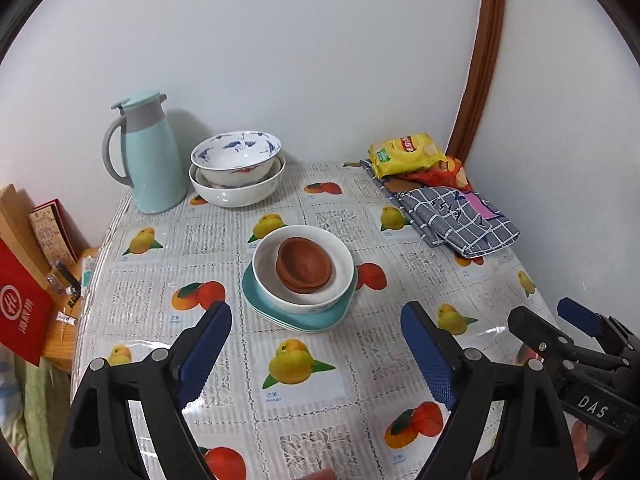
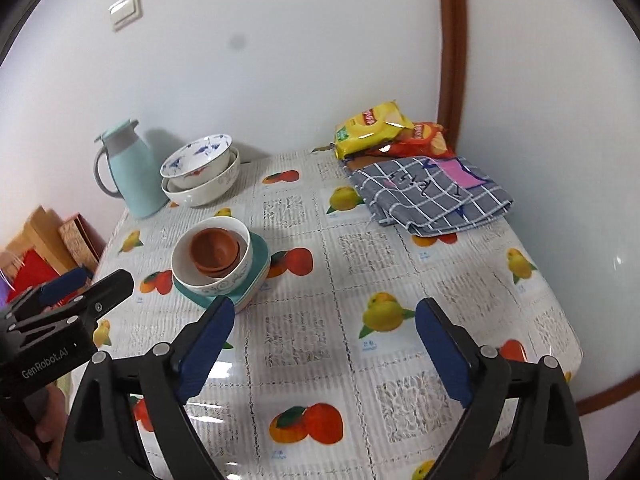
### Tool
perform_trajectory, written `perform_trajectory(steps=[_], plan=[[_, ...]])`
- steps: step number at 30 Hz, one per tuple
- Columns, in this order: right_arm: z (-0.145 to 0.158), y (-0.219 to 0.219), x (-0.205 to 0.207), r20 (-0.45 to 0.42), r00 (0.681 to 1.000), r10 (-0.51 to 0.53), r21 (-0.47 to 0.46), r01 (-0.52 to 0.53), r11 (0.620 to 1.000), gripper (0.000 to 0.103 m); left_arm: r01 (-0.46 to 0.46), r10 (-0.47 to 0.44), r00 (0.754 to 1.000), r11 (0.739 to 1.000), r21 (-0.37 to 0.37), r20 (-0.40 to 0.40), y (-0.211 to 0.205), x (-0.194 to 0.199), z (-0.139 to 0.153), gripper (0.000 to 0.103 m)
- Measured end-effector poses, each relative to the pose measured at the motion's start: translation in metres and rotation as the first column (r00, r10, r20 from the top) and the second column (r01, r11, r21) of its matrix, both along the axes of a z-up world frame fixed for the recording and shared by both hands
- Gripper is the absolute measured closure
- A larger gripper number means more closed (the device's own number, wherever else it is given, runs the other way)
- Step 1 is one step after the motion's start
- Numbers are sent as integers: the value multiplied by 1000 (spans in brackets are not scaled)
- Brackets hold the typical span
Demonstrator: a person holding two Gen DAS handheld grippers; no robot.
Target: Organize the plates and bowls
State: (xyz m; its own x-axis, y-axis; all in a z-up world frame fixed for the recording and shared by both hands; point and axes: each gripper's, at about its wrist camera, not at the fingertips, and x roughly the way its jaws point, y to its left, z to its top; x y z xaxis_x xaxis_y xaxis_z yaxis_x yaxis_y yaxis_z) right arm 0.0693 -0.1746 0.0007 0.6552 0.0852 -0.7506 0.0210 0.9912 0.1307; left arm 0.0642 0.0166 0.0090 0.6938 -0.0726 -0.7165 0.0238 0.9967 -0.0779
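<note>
Centre of frame: brown bowls (image 1: pixel 305 266) nested in a white bowl (image 1: pixel 304 270) on teal plates (image 1: pixel 298 312), apparently finished. Left hand-held gripper (image 1: pixel 316 354) and right hand-held gripper (image 2: pixel 325 354) released, empty; withdraw clear of the bench (image 1: pixel 400 360).

Mid-table (image 1: pixel 360 360), two small bowls (image 1: pixel 305 266) nest in a larger bowl (image 1: pixel 344 276) on stacked plates (image 1: pixel 256 300). Behind it, nested bowls (image 1: pixel 236 172) sit right of a thermos jug (image 1: pixel 154 160). Snack bags (image 1: pixel 408 154) and folded cloth (image 1: pixel 460 220) lie far right.
</note>
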Motion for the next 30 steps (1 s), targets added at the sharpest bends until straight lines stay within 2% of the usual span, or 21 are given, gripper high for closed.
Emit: perform_trajectory(steps=[11, 30], plan=[[11, -6, -24, 6, 1000, -13, -45, 13, 999, 11, 24, -24, 999, 1000, -9, 33, -16, -23, 14, 17], [20, -12, -37, 27, 999, -30, -73, 32, 997, 11, 42, -41, 999, 999, -9, 36, -29, -31, 17, 17]])
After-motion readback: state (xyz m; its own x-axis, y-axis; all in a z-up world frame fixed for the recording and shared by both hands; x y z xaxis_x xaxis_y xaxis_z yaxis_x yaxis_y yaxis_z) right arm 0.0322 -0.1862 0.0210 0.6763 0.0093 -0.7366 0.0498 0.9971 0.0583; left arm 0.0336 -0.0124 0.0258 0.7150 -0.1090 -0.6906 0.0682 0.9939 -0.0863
